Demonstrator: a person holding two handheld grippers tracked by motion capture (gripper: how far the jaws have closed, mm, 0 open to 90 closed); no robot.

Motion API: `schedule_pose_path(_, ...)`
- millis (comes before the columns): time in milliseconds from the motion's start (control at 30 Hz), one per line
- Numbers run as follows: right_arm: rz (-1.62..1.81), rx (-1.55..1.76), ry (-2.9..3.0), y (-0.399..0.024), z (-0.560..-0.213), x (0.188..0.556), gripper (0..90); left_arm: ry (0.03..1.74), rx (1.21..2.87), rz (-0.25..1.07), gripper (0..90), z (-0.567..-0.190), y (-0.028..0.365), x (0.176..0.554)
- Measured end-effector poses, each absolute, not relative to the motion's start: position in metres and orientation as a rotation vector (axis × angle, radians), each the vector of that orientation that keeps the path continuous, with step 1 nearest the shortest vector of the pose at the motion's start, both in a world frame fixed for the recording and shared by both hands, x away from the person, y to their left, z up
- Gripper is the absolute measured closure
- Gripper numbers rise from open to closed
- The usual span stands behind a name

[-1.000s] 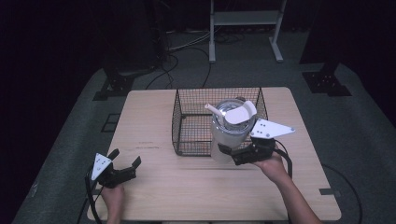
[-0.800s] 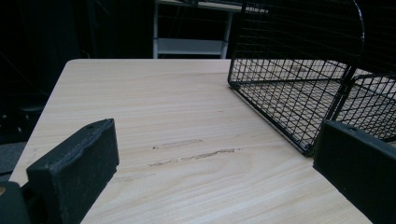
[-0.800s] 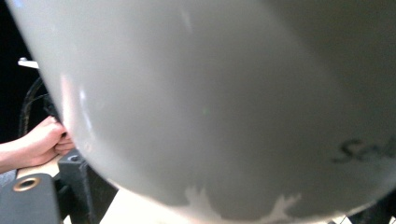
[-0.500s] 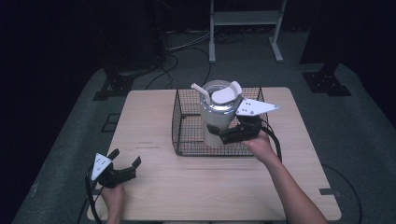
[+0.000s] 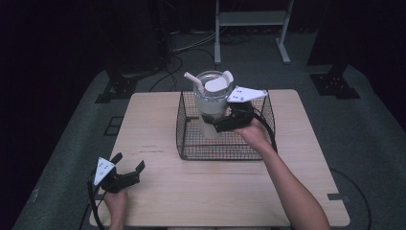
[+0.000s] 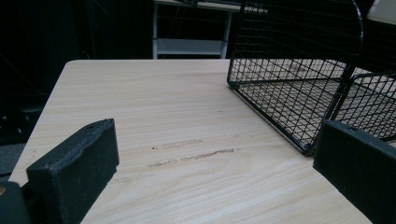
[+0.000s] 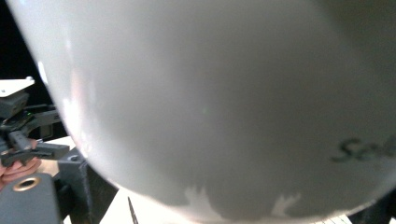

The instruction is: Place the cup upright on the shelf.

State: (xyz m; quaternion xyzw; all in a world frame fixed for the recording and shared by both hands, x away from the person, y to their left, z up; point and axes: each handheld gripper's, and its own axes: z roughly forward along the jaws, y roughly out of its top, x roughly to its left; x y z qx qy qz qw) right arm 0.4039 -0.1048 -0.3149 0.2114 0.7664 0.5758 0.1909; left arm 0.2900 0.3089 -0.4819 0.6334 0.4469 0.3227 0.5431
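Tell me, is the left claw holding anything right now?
No, the left claw rests open on the table, nothing between its jaws, away from the basket.

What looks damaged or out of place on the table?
Only a dark scuff mark on the light wooden table, left of the black wire basket. The white lidded tumbler with straw sits upright in the right gripper; nothing is spilled.

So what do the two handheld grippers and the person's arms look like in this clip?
Both the left gripper and the right gripper are black, with blocky jaws and a pale three-cornered plate on top. A black cable trails from each. The forearms are bare, with no sleeves in view.
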Motion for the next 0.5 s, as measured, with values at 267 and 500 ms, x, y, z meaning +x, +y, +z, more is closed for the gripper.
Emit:
schedule_pose_path(267,1.609,0.626,2.166,-0.090,-0.322,0.428,8.5,1.065,1.496,0.762,0.0,-0.482,0.309,0.290)
schedule_pose_path(500,1.603,0.671,2.176,-0.082,-0.334,0.447,8.5,1.063,1.496,0.761,0.0,-0.482,0.309,0.290)
